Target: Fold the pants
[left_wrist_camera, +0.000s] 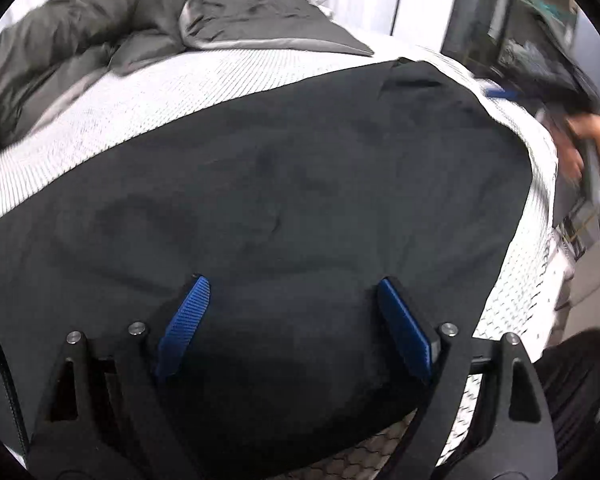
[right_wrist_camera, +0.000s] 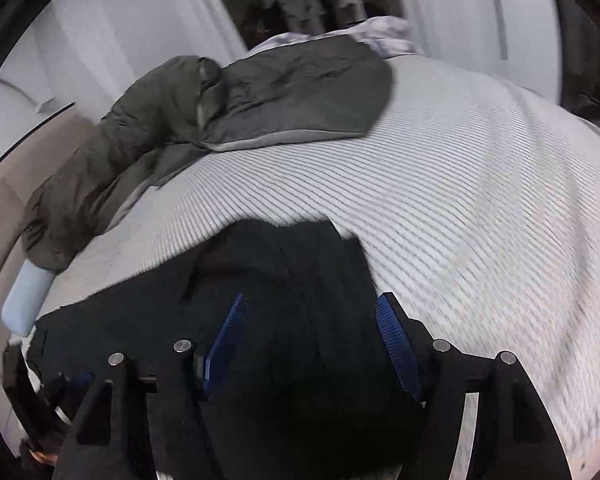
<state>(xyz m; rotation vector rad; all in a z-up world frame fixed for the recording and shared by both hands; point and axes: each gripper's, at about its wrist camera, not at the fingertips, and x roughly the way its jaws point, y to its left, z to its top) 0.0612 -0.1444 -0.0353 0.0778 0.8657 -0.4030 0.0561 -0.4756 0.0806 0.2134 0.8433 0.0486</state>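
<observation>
Dark pants point(left_wrist_camera: 292, 184) lie spread flat on a bed with a white patterned cover point(left_wrist_camera: 112, 120). My left gripper point(left_wrist_camera: 294, 284) is open just above the near part of the pants, its blue pads apart with nothing between them. In the right wrist view the pants point(right_wrist_camera: 276, 264) lie at the near side of the bed, one end reaching toward the middle. My right gripper point(right_wrist_camera: 312, 304) is open over that end, holding nothing. The right gripper and the hand holding it show blurred at the right edge of the left wrist view point(left_wrist_camera: 500, 92).
A grey duvet point(left_wrist_camera: 80, 36) is bunched at the far side of the bed, also in the right wrist view point(right_wrist_camera: 228, 96). A pale blue roll point(right_wrist_camera: 26, 296) lies at the left bed edge. White bed cover point(right_wrist_camera: 480, 200) stretches right of the pants.
</observation>
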